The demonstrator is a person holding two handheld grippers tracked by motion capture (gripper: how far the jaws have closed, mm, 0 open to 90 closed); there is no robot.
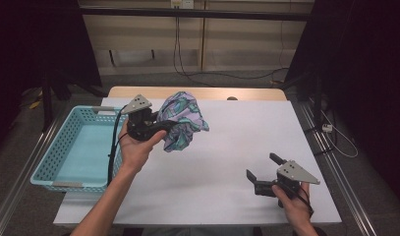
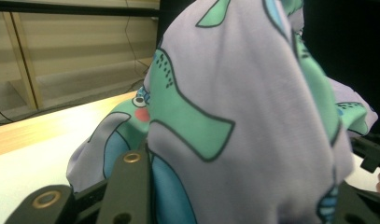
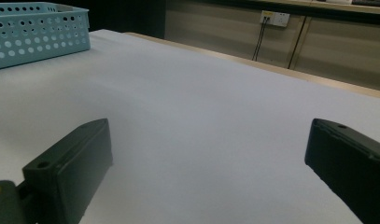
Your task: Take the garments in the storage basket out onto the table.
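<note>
A bunched lilac cloth (image 1: 180,120) printed with green and blue shapes hangs above the white table (image 1: 227,147), just right of the basket. My left gripper (image 1: 160,127) is shut on the cloth and carries it clear of the table. In the left gripper view the cloth (image 2: 243,107) drapes over the jaws and hides their tips. My right gripper (image 1: 263,167) rests low at the table's front right, its jaws wide open with nothing between them. The right gripper view has the same open gripper (image 3: 206,158) over bare table.
A light blue perforated basket (image 1: 65,162) stands at the table's left edge, with nothing inside; it is also in the right gripper view as a basket (image 3: 33,32). The table's wooden back edge (image 1: 197,92) lies behind the cloth. Cables trail across the floor beyond.
</note>
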